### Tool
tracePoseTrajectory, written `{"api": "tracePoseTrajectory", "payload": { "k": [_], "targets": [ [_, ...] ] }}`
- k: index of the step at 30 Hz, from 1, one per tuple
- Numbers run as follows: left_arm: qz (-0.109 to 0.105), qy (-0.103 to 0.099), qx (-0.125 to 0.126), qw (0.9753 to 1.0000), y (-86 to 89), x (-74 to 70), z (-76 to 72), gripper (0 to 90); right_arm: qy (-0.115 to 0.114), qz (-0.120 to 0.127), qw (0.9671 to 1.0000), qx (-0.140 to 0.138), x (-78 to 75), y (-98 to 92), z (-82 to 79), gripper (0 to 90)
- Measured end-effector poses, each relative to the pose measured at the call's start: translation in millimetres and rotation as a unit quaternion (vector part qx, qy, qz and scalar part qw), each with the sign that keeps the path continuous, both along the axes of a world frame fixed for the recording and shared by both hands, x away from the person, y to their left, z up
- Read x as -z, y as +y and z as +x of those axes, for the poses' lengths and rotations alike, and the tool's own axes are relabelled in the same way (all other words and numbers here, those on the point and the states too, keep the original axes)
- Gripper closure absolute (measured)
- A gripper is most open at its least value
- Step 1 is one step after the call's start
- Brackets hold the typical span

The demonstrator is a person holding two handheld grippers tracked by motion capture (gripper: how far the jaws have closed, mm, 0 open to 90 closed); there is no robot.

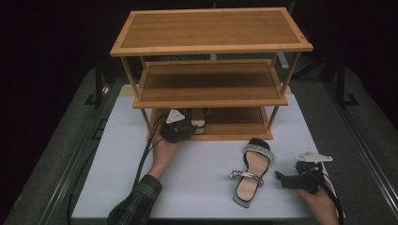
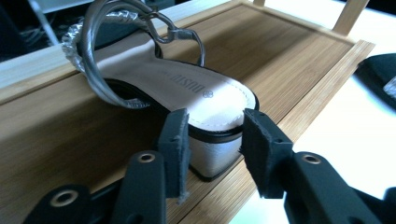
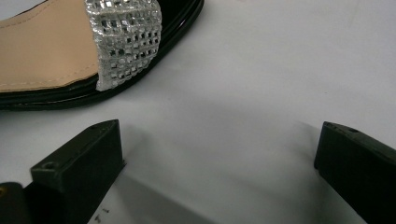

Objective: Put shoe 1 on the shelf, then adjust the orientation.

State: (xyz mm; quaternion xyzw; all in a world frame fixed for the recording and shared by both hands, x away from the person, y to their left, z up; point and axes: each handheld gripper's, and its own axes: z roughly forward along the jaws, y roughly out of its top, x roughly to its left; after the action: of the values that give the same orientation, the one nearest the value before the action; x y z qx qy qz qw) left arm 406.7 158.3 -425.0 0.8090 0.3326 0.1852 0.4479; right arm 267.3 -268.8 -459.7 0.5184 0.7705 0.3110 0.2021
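A sandal point(image 2: 187, 88) with a white insole and silver straps rests on the bottom shelf point(image 2: 280, 60) of a wooden rack point(image 1: 211, 28). My left gripper point(image 2: 215, 126) is shut on its heel end, one jaw on each side. From above, that gripper point(image 1: 187, 127) reaches into the shelf's left part, where the sandal point(image 1: 199, 124) lies. The matching sandal point(image 1: 252, 171) lies flat on the white table, toe toward the rack. Its rhinestone toe strap point(image 3: 126, 37) sits ahead and left of my right gripper point(image 3: 219, 144). That gripper point(image 1: 283, 180) stands open on the table, just right of the sandal and apart from it.
The rack has three tiers; the top and middle shelf point(image 1: 211, 82) are bare. The bottom shelf point(image 1: 239, 124) has free room to the right of the held sandal. White table surface point(image 1: 197, 178) lies open between my two hands. Dark floor rails run along both sides.
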Motion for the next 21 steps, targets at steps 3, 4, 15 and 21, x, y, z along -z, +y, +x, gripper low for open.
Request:
{"api": "tracePoseTrajectory", "payload": {
  "k": [3,4,15,21],
  "targets": [
    [0.002,0.002,0.004,1.0000,2.4,-3.7,-4.2,48.7,0.000,0.000,1.0000,0.000,0.0,0.0,0.1,0.5],
    [-0.003,0.008,0.005,1.0000,3.4,-4.2,-6.9,46.1,0.000,0.000,1.0000,0.000,0.0,0.0,0.0,0.5],
    [0.034,0.041,0.022,0.9983,35.3,-3.1,-33.7,27.2,0.001,0.000,1.0000,0.000,-0.1,0.4,0.2,0.4],
    [0.076,0.049,0.008,0.9959,58.6,2.1,-53.8,19.7,0.005,0.000,1.0000,0.001,-0.8,0.6,0.9,0.5]
  ]
}}
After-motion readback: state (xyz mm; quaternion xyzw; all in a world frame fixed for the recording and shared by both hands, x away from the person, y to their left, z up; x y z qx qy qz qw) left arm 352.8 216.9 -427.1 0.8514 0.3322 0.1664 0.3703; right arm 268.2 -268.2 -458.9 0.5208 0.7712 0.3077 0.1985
